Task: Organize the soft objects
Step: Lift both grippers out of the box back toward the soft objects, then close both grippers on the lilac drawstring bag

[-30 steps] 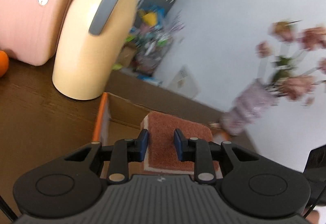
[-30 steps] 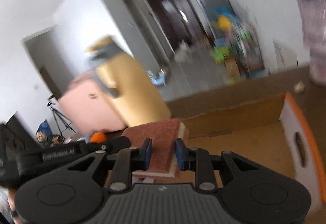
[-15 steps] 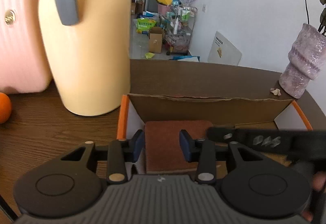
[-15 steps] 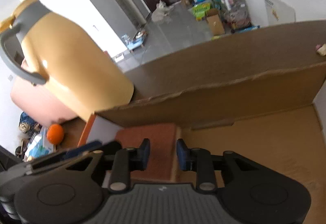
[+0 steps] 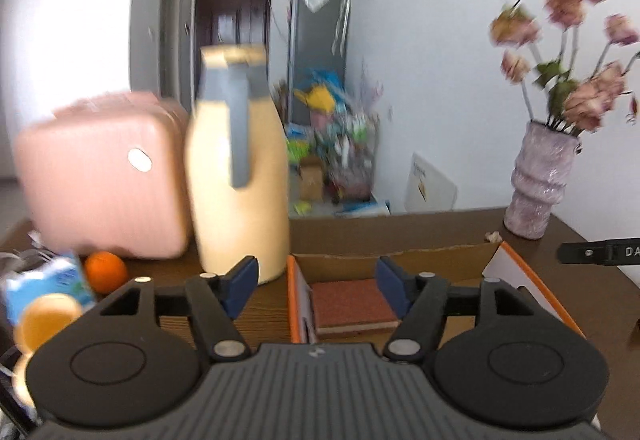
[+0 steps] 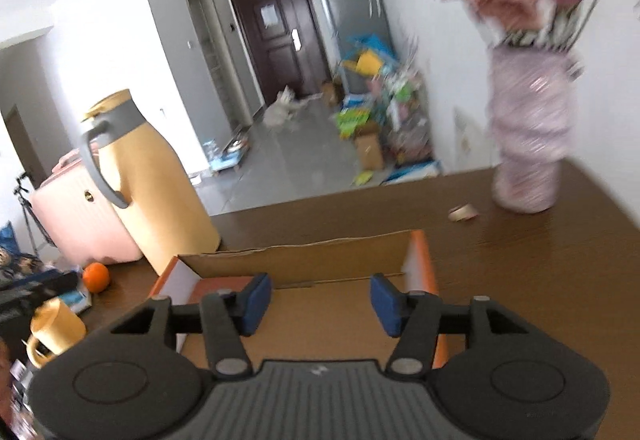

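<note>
A reddish-brown sponge with a pale underside lies flat in the left end of an open cardboard box with orange-edged flaps. My left gripper is open and empty, raised above the box's left end. My right gripper is open and empty above the box floor; a strip of the sponge shows behind its left finger.
A yellow jug with a grey handle stands left of the box, a pink case behind it. An orange, a blue carton and a yellow cup sit at the left. A vase of flowers stands at the back right.
Both grippers have opened wide, let go of the sponge and pulled up and back from the box. The sponge stays lying flat in the box's left end.
</note>
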The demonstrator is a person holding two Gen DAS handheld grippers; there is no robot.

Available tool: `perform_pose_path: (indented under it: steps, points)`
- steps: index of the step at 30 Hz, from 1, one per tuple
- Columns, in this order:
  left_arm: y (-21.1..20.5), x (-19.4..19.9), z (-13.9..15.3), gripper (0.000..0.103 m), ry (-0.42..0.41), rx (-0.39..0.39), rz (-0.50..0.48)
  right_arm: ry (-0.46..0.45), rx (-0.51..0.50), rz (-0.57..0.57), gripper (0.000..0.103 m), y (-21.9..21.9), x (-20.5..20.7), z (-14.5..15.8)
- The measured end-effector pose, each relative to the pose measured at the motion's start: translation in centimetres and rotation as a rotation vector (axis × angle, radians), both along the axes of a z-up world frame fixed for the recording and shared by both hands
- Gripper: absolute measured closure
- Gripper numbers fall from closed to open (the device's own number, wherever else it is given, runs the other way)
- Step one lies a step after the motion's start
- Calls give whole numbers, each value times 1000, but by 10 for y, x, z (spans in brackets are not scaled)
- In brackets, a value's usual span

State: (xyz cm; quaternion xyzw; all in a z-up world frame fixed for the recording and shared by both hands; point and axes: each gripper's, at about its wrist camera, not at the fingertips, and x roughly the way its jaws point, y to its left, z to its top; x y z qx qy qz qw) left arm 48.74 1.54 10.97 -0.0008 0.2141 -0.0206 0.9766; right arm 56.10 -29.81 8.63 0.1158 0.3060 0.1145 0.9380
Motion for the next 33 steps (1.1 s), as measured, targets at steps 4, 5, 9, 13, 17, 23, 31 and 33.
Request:
perform_pose_path:
  steps: [4, 5, 9, 13, 17, 23, 31, 33]
  points:
    - [-4, -66, 6, 33, -91, 52, 30, -81, -60, -27, 44, -15, -63, 17]
    - [-4, -84, 4, 31, -110, 63, 31, -106, -59, -30, 42, -16, -79, 20]
    - [-13, -160, -13, 24, -166, 92, 45, -193, -67, -25, 32, -17, -144, 20]
    - [-21, -221, -38, 21, -195, 106, 23, -323, -173, 2, 22, -7, -219, 6]
    - [-25, -269, -67, 17, -184, 78, 45, -420, -255, 15, 18, 9, -282, -21]
    - [-15, -319, -106, 15, -115, 23, 38, -432, -229, 56, 18, 20, -356, -77]
    - [-8, -331, -124, 13, -101, 22, 56, -443, -175, 108, 16, 23, -397, -105]
    - [-9, -334, -128, 12, -104, 36, 54, -457, -135, 136, 10, 24, -406, -106]
